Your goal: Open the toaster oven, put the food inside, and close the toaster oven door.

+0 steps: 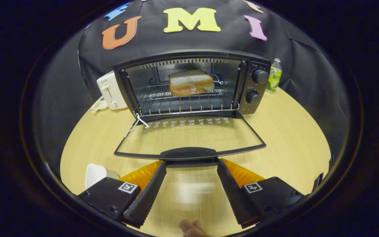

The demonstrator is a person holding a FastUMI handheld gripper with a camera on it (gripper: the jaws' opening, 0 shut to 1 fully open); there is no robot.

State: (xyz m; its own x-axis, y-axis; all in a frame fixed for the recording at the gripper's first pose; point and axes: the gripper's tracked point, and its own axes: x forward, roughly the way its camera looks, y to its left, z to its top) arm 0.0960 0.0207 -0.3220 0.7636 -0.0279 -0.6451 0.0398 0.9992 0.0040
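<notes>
Two fingers of the gripper (191, 164) stand spread apart above the table (291, 131), holding nothing, their tips just under the ends of the door handle (188, 153). That handle caps the free edge of the glass door (189, 136), which lies flat open; it looks stiff, hinged and fairly light, best lifted at the handle's middle. Beyond, inside the toaster oven (192, 84), the sandwich (189, 82) sits on the wire rack (183, 103), soft and already placed.
</notes>
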